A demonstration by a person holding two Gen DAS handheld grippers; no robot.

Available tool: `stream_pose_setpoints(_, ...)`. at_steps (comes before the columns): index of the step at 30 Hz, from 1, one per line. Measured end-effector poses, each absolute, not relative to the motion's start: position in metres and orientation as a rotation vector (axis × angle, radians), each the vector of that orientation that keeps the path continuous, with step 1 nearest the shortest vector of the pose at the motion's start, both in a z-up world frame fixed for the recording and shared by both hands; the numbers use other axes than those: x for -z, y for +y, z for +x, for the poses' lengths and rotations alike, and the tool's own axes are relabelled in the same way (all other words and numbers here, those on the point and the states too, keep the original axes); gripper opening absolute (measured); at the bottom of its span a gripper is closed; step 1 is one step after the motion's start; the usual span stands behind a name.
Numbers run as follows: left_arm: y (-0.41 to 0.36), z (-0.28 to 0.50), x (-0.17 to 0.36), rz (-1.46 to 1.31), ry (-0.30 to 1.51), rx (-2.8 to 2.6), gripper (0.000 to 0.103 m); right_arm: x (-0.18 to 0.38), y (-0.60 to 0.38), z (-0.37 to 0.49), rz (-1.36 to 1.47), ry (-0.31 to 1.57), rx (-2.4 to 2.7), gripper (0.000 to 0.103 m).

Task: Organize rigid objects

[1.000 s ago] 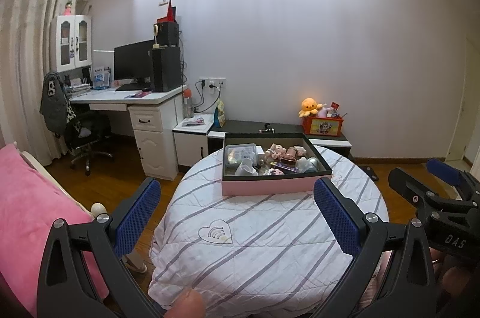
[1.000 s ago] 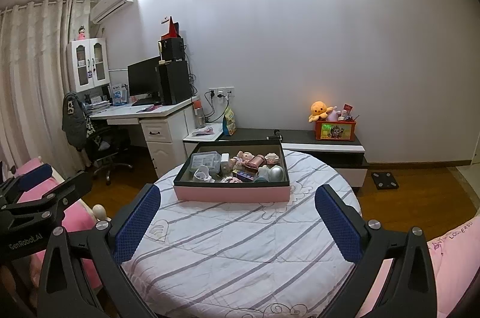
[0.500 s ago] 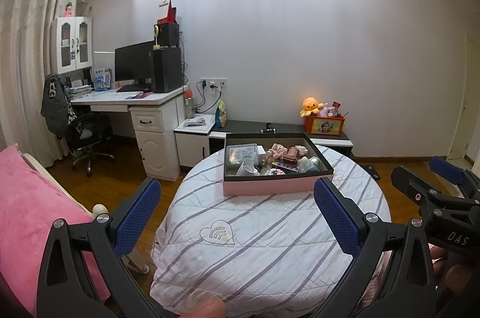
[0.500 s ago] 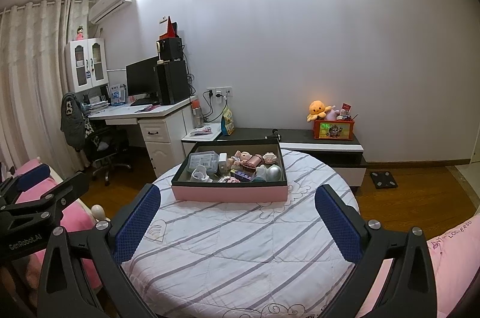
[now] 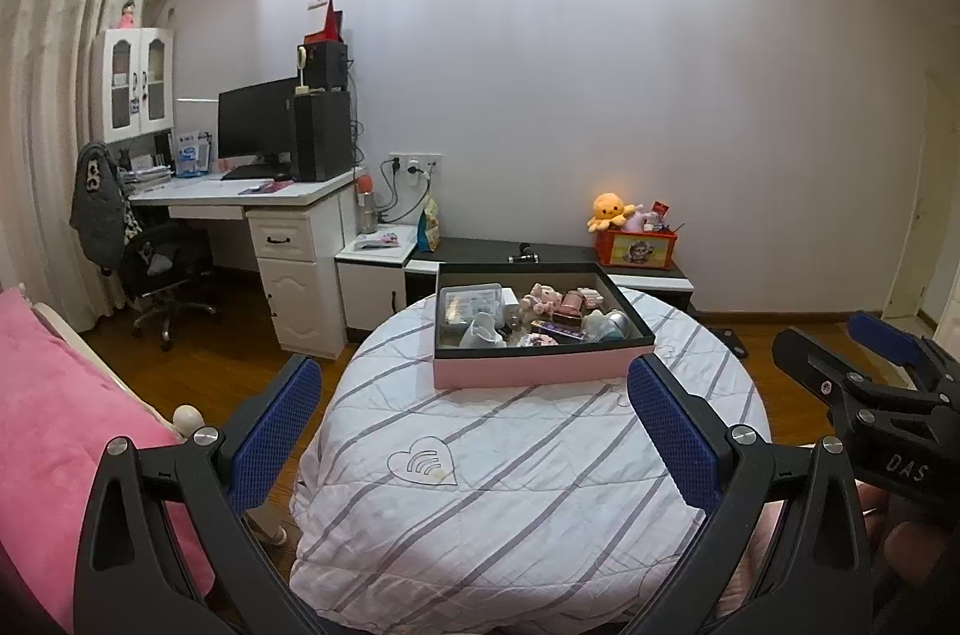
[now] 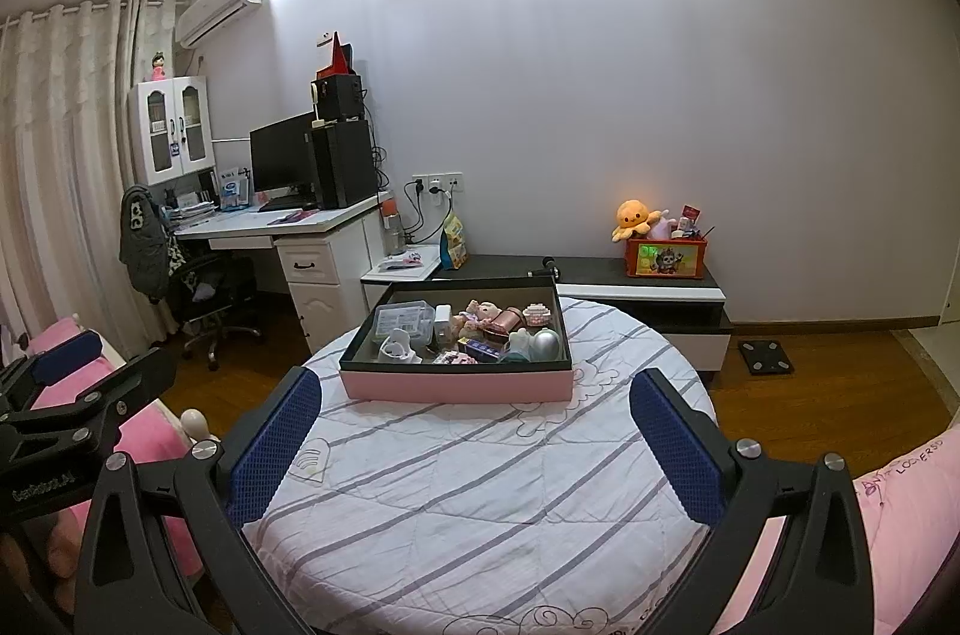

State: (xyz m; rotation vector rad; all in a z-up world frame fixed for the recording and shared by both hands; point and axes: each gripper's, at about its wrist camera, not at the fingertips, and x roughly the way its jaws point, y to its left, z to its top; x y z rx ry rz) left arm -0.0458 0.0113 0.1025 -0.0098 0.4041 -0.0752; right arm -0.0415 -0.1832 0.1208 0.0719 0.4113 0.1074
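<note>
pink box (image 5: 543,372) | dark-lined, open | small items (image 5: 540,314) jumbled inside | on striped table

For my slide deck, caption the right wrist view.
Open right tool faces a pink box of small items on a striped round table.

The round counter (image 6: 480,503) wears a white quilted cover crossed by grey stripes, with a grey-outlined heart motif (image 5: 422,462) stitched into it. On that cover sits a box (image 6: 456,387) with pink outer walls and a black rim and lining. Inside the box lie a clear plastic case (image 6: 403,319), a white piece (image 6: 398,348), a pale pink figure (image 6: 480,312), a copper-brown pot (image 6: 511,318) and a silver egg shape (image 6: 545,343). Both grippers, left (image 5: 474,428) and right (image 6: 474,446), are black with blue textured pads. Behind the box, an orange plush octopus (image 6: 635,217) tops a red-orange bin (image 6: 666,258). Left of the box lies pink bedding (image 5: 54,419).
</note>
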Motion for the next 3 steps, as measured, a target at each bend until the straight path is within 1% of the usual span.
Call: stream_pose_setpoints(3, 0.0101, -0.0456, -0.1022, -0.008, 0.404, 0.076, 0.103, -0.1209, -0.1831, -0.0415, 0.072, 0.411, -0.107, 0.103)
